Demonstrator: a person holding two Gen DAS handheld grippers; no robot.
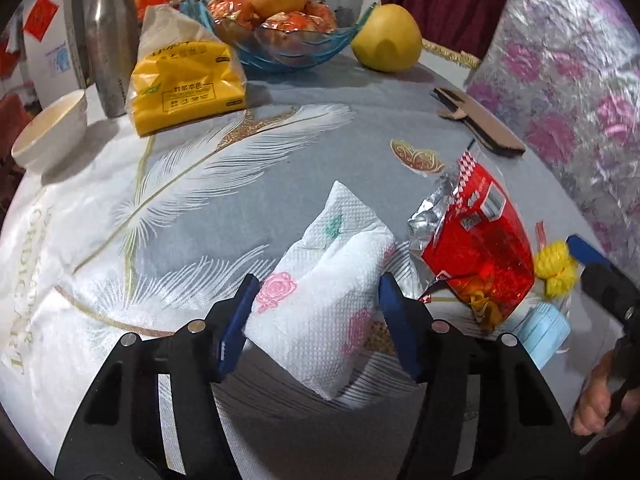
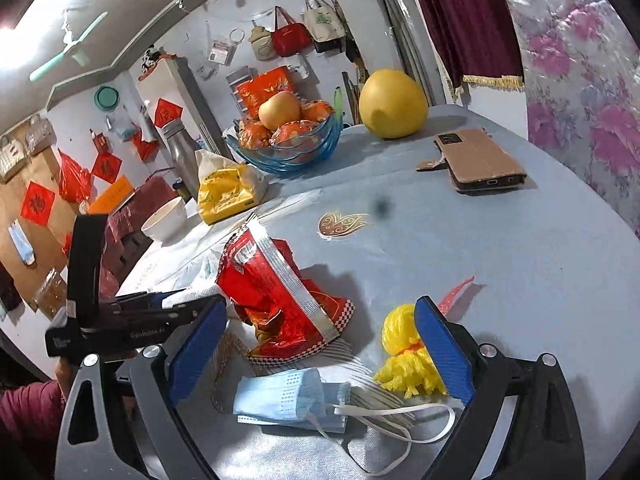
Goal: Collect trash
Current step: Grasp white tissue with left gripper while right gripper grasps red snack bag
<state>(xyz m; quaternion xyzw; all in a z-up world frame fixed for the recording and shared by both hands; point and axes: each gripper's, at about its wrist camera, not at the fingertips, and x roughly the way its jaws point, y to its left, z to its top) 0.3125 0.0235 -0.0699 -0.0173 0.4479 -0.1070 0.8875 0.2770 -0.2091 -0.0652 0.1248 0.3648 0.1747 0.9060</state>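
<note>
Here the left tongs gape around the napkin; pinch its raised fold, I'd say. Right of the napkin, the right tongs gape over the mask, beside the wrapper.

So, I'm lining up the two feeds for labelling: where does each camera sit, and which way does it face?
Left wrist: sits on the left hand-held gripper, looking forward and down at the paper towel between its open blue fingers; the other gripper and a hand show at the right edge.
Right wrist: sits on the right hand-held gripper, looking across the table at the face mask and yellow tassel; the left gripper and a sleeve show at left.
Shared: red snack bag, fruit bowl, phone.
</note>
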